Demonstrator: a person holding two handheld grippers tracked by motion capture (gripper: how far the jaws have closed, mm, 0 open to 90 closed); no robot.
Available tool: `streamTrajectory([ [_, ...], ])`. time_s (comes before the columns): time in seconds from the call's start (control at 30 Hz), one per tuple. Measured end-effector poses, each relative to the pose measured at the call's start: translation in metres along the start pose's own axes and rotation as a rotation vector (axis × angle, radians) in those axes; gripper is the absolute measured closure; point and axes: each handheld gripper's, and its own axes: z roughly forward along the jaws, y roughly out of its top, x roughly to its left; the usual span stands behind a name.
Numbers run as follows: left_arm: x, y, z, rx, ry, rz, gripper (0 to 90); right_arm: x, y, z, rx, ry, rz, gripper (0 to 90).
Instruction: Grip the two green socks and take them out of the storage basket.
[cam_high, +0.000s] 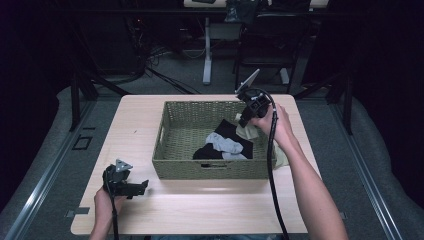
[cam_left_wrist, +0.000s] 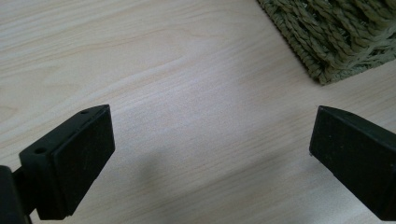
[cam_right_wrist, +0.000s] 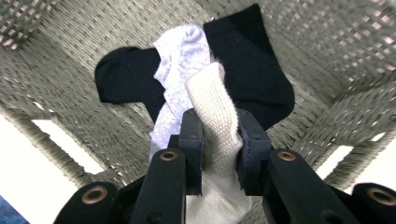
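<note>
Item: cream sock (cam_right_wrist: 215, 135), clenched in right gripper (cam_right_wrist: 219, 140) over wicker basket (cam_high: 176, 167), likely mid-transfer. Next: release. Left gripper (cam_left_wrist: 210, 154): fingers released, idle on near-left surface (cam_left_wrist: 187, 70).

Rough woven basket (cam_high: 180, 131), knit sock (cam_right_wrist: 217, 135)

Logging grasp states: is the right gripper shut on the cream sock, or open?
Shut on it. In the right gripper view the right gripper pinches the cream sock between both jaws, above the basket.
</note>
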Motion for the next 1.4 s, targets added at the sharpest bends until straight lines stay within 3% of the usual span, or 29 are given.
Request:
streamTrajectory([
  [0.1, 0.0, 0.0, 0.0, -0.002, -0.001, 0.0, 0.2, 0.001, 0.003, -0.008, 0.006, -0.004, -0.008, 75.0],
  [0.7, 0.0, 0.0, 0.0, 0.001, -0.003, 0.001, 0.2, 0.002, 0.005, -0.064, -0.097, -0.01, -0.011, 74.6],
  [0.9, 0.0, 0.0, 0.0, -0.001, -0.002, -0.003, 0.2, -0.01, -0.007, -0.083, -0.111, -0.041, 0.004, 74.5],
  [1.13, 0.0, 0.0, 0.0, 0.002, -0.001, 0.0, 0.2, -0.036, -0.031, -0.099, -0.135, -0.066, 0.066, 74.3],
  [1.37, 0.0, 0.0, 0.0, -0.001, -0.001, -0.002, 0.2, -0.056, -0.052, -0.101, -0.14, -0.088, 0.117, 74.3],
  [1.4, 0.0, 0.0, 0.0, 0.001, -0.001, 0.0, 0.2, -0.064, -0.059, -0.097, -0.137, -0.101, 0.142, 74.2],
])
